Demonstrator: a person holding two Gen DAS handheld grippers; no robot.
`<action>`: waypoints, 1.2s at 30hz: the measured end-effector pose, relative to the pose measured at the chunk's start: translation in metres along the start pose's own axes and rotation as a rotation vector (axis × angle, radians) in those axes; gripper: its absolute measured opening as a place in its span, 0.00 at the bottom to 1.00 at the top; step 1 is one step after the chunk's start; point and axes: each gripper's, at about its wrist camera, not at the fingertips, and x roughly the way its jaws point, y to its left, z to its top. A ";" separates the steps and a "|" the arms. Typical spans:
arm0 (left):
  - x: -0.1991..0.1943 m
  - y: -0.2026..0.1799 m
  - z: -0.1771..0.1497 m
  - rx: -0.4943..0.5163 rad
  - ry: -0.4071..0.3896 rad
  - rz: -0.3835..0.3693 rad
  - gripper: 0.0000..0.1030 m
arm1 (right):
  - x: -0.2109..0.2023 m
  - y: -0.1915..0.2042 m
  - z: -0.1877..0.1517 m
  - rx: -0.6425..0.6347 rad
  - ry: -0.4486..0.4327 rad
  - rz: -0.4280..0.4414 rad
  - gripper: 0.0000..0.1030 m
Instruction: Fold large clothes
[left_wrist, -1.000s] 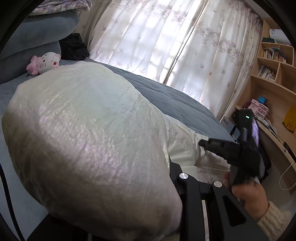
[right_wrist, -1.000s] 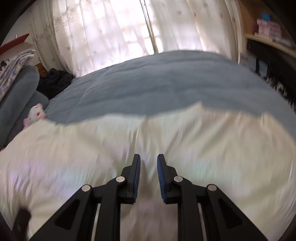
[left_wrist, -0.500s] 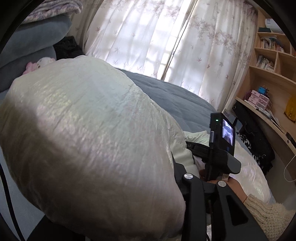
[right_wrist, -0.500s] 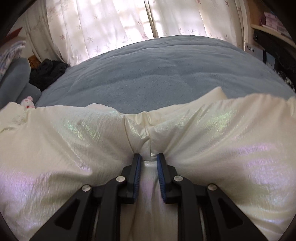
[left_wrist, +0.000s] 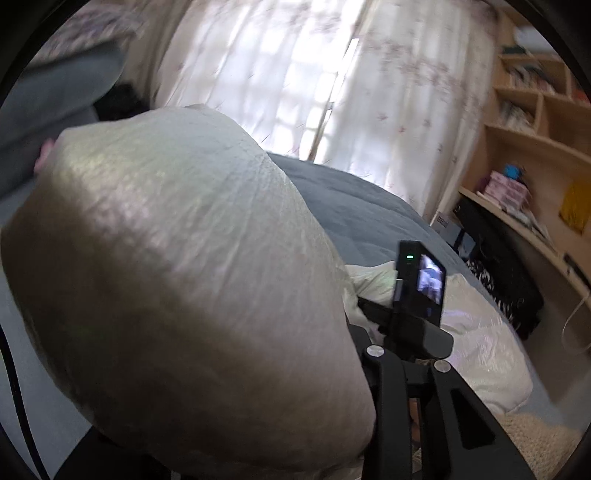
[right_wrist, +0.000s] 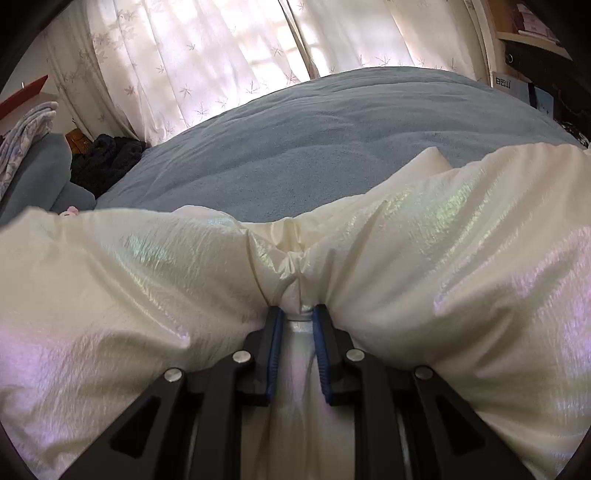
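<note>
Over on the left, grey pillows (left_wrist: 55, 96) are stacked at the head of the bed, with a dark heap of clothing (right_wrist: 107, 162) beside them and a small pink plush toy (right_wrist: 70, 210) just peeking past the edge of the garment. The big white puffer jacket (right_wrist: 424, 258), shiny and faintly iridescent, lies across the near side of the grey-blue bed (right_wrist: 332, 140).

The left gripper (left_wrist: 402, 373) is pushed up against a bulging mound of that jacket, which swells over the left side of its view and hides one finger almost entirely. Its jaws are closing with jacket fabric bunched between them; whether the fingers already press on the cloth I cannot tell, since the mound covers the tips.

Just beyond it the back of the right gripper's handle sticks up, its little camera screen (left_wrist: 428, 280) lit and a green light glowing, a cream knitted sleeve (left_wrist: 535, 435) showing low at the right edge.

The right gripper (right_wrist: 298, 321) is clenched on a pinched fold of the jacket: the blue-padded fingers (right_wrist: 275, 354) squeeze a gathered ridge of white fabric, and creases fan out from that pinch to both sides.

Behind the bed hang pale flowered curtains (right_wrist: 221, 48) with daylight coming through. On the far right stands a wooden bookshelf (left_wrist: 535, 122) with books and small boxes.
</note>
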 end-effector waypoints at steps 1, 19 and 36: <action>-0.003 -0.013 0.001 0.047 -0.014 0.000 0.29 | 0.000 -0.001 0.000 0.004 0.000 0.005 0.17; -0.016 -0.200 -0.031 0.795 -0.055 0.084 0.29 | -0.085 -0.072 0.035 0.182 0.245 0.270 0.17; 0.054 -0.330 -0.171 1.332 0.059 0.088 0.41 | -0.259 -0.306 -0.092 0.603 -0.039 -0.274 0.18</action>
